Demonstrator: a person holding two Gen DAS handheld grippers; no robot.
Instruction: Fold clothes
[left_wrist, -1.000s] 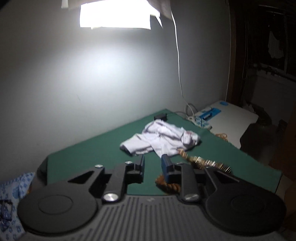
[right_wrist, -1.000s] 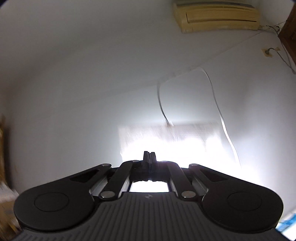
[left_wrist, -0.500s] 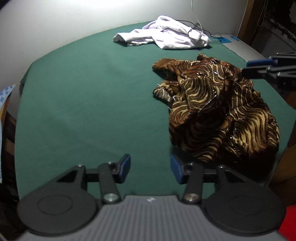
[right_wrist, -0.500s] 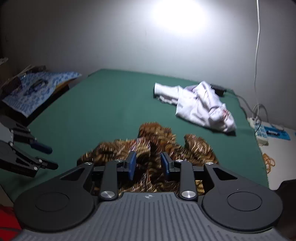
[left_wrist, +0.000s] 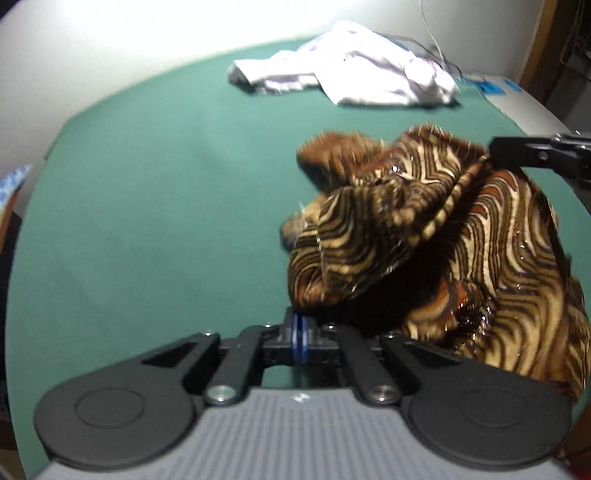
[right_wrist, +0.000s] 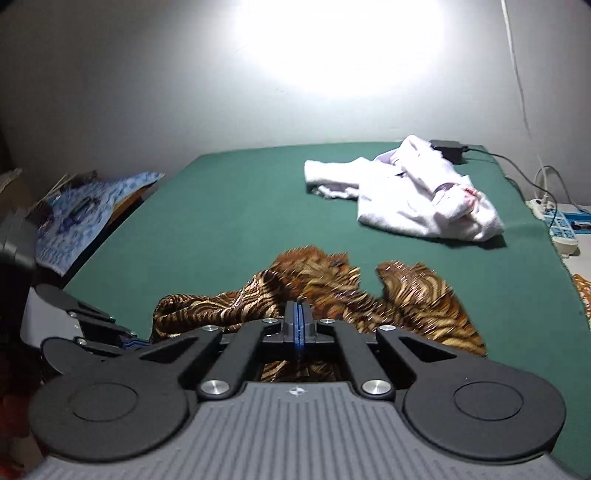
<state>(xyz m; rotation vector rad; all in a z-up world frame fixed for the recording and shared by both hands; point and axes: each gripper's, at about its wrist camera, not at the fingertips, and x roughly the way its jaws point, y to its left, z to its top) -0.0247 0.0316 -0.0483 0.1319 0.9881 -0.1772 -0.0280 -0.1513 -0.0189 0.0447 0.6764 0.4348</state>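
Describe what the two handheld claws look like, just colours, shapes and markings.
The left claw and the right claw look alike: black linkage arms with silver pivot bolts, two round black discs, blue pads on the fingertips, and a ribbed grey body with a small round emblem.

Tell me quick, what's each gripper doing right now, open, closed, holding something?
Left gripper: jaws closed on the edge of the brown striped garment.
Right gripper: jaws closed on the same garment, lifting it.

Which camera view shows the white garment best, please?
The right wrist view. There the white garment lies whole and fairly sharp on the green table, with its folds and a black adapter behind it visible. In the left wrist view it sits far at the top edge, overexposed and blurred.
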